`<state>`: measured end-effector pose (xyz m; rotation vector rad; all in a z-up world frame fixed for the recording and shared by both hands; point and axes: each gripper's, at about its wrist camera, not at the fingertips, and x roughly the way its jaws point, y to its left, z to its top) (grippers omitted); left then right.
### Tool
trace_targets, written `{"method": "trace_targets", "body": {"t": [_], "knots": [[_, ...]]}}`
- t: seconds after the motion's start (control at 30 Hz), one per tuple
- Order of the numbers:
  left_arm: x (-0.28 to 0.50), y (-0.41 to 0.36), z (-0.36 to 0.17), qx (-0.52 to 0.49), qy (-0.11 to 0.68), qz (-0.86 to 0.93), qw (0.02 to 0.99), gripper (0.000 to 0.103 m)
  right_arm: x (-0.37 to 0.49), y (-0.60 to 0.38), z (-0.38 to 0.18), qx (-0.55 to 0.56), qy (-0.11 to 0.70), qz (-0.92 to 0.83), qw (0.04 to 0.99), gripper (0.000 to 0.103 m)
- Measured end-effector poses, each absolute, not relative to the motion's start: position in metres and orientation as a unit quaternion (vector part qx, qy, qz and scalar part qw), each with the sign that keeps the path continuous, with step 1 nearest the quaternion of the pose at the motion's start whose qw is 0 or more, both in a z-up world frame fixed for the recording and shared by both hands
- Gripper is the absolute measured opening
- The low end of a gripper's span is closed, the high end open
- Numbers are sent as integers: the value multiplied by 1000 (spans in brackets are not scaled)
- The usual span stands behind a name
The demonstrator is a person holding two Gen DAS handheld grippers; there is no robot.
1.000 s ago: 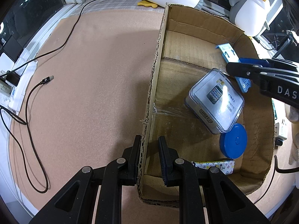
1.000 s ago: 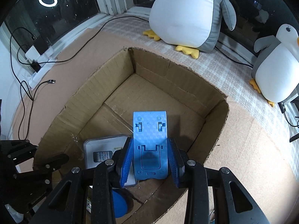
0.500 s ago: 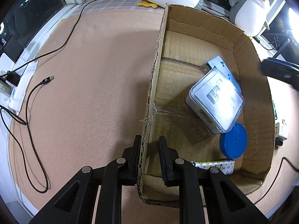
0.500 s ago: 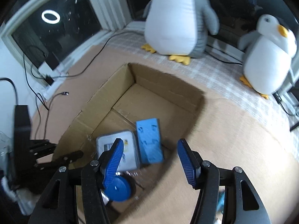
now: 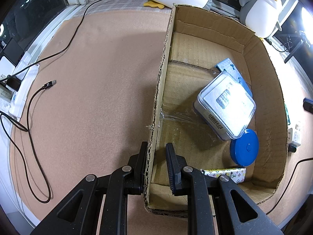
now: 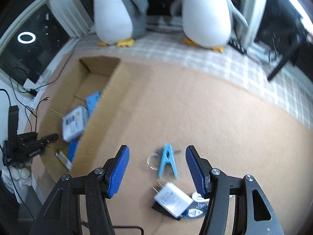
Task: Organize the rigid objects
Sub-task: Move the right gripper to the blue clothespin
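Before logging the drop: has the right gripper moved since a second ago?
Yes. The right gripper left the cardboard box rightward, now open over the blue clothespin.

My left gripper (image 5: 156, 162) is clamped on the near wall of the cardboard box (image 5: 260, 62). Inside lie a clear plastic case (image 5: 225, 105) resting on a light-blue stand (image 5: 228, 66), a blue round disc (image 5: 244, 149) and a patterned pouch (image 5: 228, 173).

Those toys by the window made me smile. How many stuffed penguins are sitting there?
2. The larger penguin sits left, beyond the cardboard box; the smaller penguin sits to its right. More could be out of view.
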<state>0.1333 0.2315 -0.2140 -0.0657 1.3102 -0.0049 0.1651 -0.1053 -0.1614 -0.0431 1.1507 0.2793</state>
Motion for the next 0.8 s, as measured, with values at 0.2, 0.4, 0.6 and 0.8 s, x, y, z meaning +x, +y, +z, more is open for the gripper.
{"method": "trace_targets", "body": {"t": [0.2,0.4,0.6,0.8], "knots": [[134,231,-214,-31,609,-2,792,19,166,-112,-187,-22,567,123,814,41],[133,229,-214,-32,609,-2,792,19,166,-109,-204,-35,580,111,806,35],[133,229,-213,-33,609,-2,792,19,167,-106,-210,-44,584,104,804,30],[134,229,-213,-33,609,-2,792,19,171,-105,-216,-49,591,99,799,25]]}}
